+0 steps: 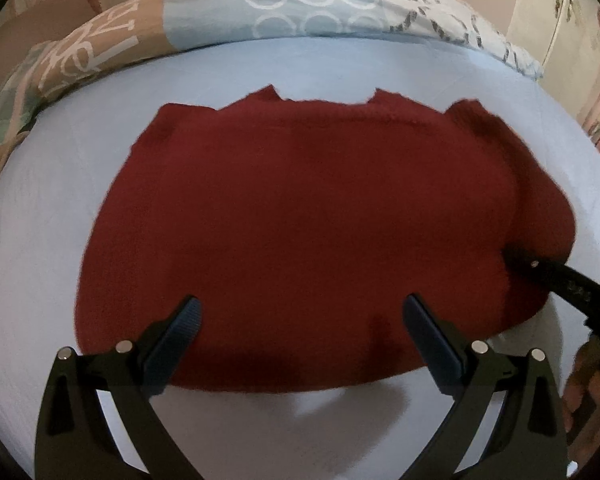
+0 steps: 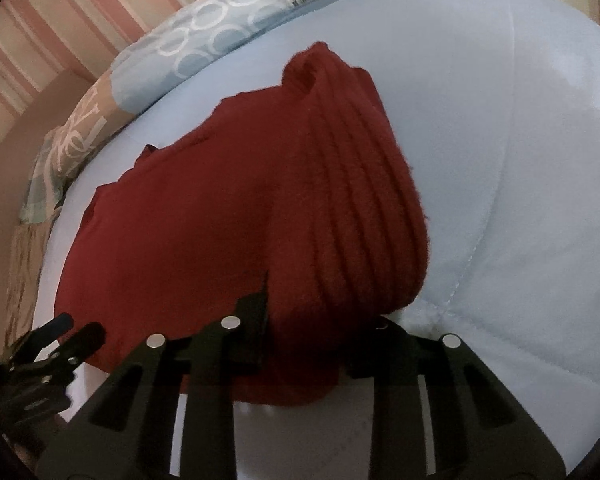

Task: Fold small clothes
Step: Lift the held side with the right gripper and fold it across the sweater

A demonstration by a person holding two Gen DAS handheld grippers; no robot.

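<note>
A dark red knitted garment (image 1: pixel 308 216) lies spread on the light blue bed sheet (image 1: pixel 60 208). My left gripper (image 1: pixel 300 316) is open and empty, its fingers hovering over the garment's near hem. The right gripper (image 1: pixel 540 272) reaches in from the right onto the garment's right edge. In the right wrist view the garment (image 2: pixel 228 220) has a ribbed fold (image 2: pixel 364 200) rising on its right side. My right gripper (image 2: pixel 320 320) has that near edge of the garment between its jaws, with cloth hiding the right finger. The left gripper (image 2: pixel 72 332) shows at the lower left.
A patterned quilt (image 1: pixel 260 12) in blue, tan and white lies bunched along the far edge of the bed. A pink striped wall (image 2: pixel 60 28) stands behind it. A white cupboard (image 1: pixel 560 20) is at the far right.
</note>
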